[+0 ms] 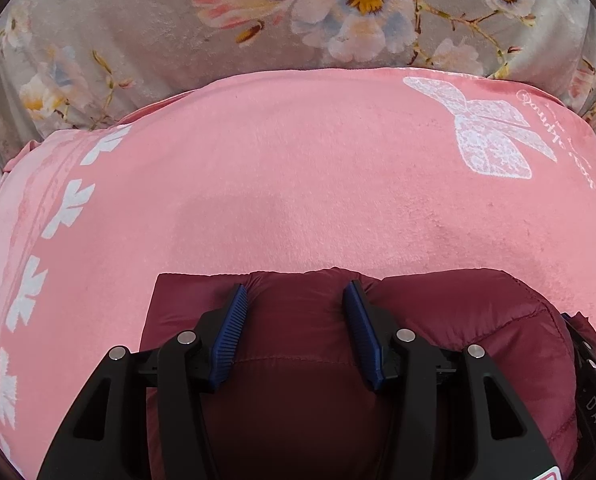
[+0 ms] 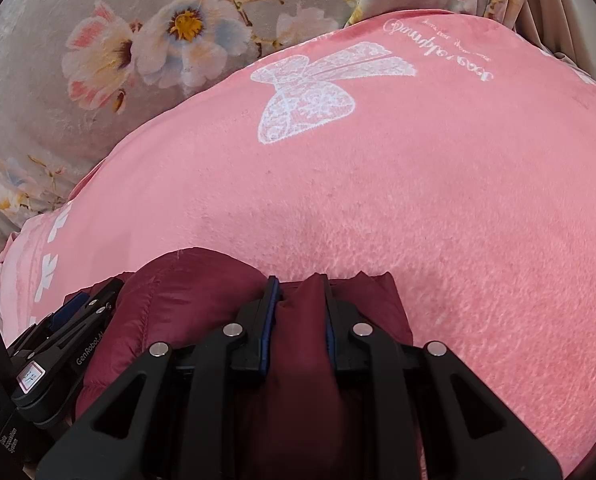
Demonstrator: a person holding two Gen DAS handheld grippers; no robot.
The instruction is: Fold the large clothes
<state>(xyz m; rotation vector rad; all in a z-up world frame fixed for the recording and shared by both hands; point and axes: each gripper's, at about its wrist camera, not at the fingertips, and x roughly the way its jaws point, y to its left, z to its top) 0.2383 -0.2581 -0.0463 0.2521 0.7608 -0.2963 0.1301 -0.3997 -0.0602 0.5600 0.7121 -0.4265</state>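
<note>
Where the two cameras look down, a maroon quilted jacket (image 1: 317,360) lies bunched into a puffy bundle on a pink plush blanket (image 1: 298,200), at the near edge of both views. Its shiny fabric shows stitched seams and rounded padded sections, and its far edge runs roughly straight across the blanket. The right hand-held gripper (image 2: 299,308) is clamped on a raised fold of the jacket: the cloth stands pinched in a narrow ridge between its blue-padded fingers (image 2: 270,320), which press in on it from both sides. The left hand-held gripper (image 1: 296,312) rests over the jacket with its jaws apart; the blue ribbed pads (image 1: 234,328) sit on the fabric with a broad smooth stretch of it between them, and the cloth bulges around the tips, but I cannot tell whether they squeeze it. In the right wrist view the left hand-held gripper shows at the lower left, just beside the bundle. The blanket carries a white lace bow print (image 2: 317,92) with curly lettering near it, and a column of white leaf shapes (image 1: 62,216) along one side. Beyond the blanket lies a grey floral sheet (image 1: 178,32) with large pale blossoms, draped in soft folds.
</note>
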